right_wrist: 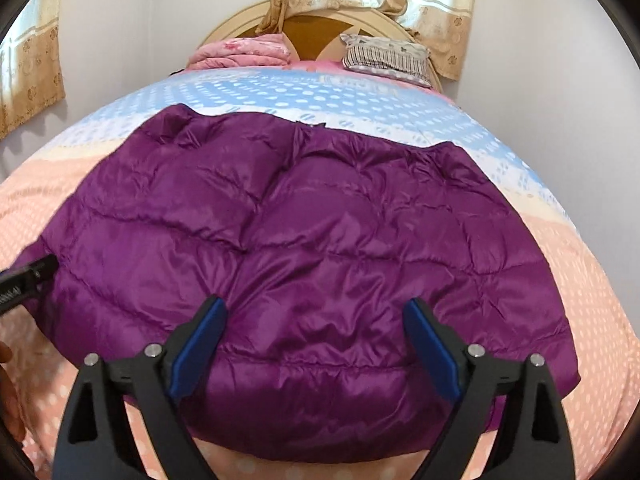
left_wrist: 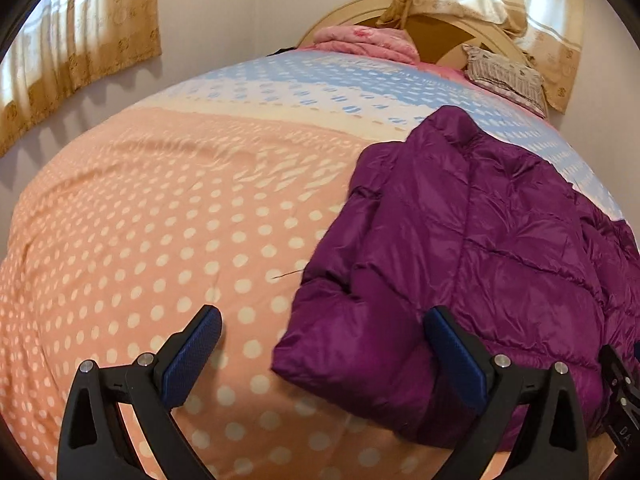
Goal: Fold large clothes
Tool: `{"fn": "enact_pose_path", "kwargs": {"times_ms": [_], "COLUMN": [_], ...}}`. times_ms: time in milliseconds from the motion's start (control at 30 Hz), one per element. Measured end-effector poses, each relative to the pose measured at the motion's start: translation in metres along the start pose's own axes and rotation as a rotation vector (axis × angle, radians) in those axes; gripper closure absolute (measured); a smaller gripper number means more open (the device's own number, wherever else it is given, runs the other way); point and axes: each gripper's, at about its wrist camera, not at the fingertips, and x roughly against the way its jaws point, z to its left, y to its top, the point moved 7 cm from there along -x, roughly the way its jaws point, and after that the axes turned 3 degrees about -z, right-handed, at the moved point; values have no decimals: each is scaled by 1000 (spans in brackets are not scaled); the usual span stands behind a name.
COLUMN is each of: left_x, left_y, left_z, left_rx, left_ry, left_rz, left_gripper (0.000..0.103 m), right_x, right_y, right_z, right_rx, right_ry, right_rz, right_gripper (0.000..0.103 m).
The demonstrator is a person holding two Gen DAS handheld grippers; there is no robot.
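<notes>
Here we are over the bed (right_wrist: 592, 320), and the purple down jacket (right_wrist: 304, 232) lies spread flat on the dotted cover, its near hem along the bed's near edge and its far edge up where the peach band gives way to blue; at the head end sit a folded pink quilt (right_wrist: 240, 54) and a striped pillow (right_wrist: 386, 58), well apart from the jacket. The right tool (right_wrist: 316, 344) hangs over the jacket's near hem with its jaws spread wide and nothing gripped between them; the left tool (left_wrist: 320, 354) is also wide open and empty, one finger over bare cover, the other over the jacket's left near corner, which looks like a folded-in sleeve or side panel; whether either finger touches the fabric I cannot tell. Now the handling, as I judge it: this is a light, puffy, quilted shell; soft with no stiffness, so it will sag and billow when lifted; the shiny fabric looks slippery, so a shallow pinch may slide off; the trapped air will make any fold spring back unless it is pressed down. The best hold, I'd say, is on the hem or a stitched seam line at the two near corners, one tool each, biting deep across the seam; a grip on a puffed panel's middle would likely slip.
</notes>
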Motion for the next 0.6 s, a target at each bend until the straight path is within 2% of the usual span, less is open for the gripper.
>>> {"fn": "enact_pose_path", "kwargs": {"times_ms": [100,133,200,233,267,300,367,400,467,600], "left_x": [-7,-10,-5,-4,-2,0,1,0,3,12], "left_y": [-4,0,-2,-3,-3,-3,-3,-3,-1,3], "left_z": [-6,-11,-17,-22,-27,-32,-39,-41,-42,-40], "left_rx": [8,12,-14,-31,-44,-57,-64,-60,-63,-81], "left_ry": [-47,-57,-91,-112,-139,-145,-174,-190,-204,-190], "left_rz": [22,24,6,0,1,-4,-2,2,-7,-40], "left_gripper": [1,4,20,38,50,53,69,72,86,93], "right_x": [-10,-12,-13,-14,-14,-15,-16,-17,-17,-15], "right_y": [-6,-7,-8,-8,-8,-9,-9,-9,-9,-10], "right_z": [0,0,0,1,3,3,3,3,2,3], "right_rx": [-8,-7,-6,-2,5,7,10,8,1,16], "right_ry": [1,-3,-8,-12,-17,-19,-23,-23,-17,-36], "right_rz": [35,37,41,42,45,47,55,58,62,56], "right_gripper": [8,7,6,6,6,6,5,4,4,4]}}
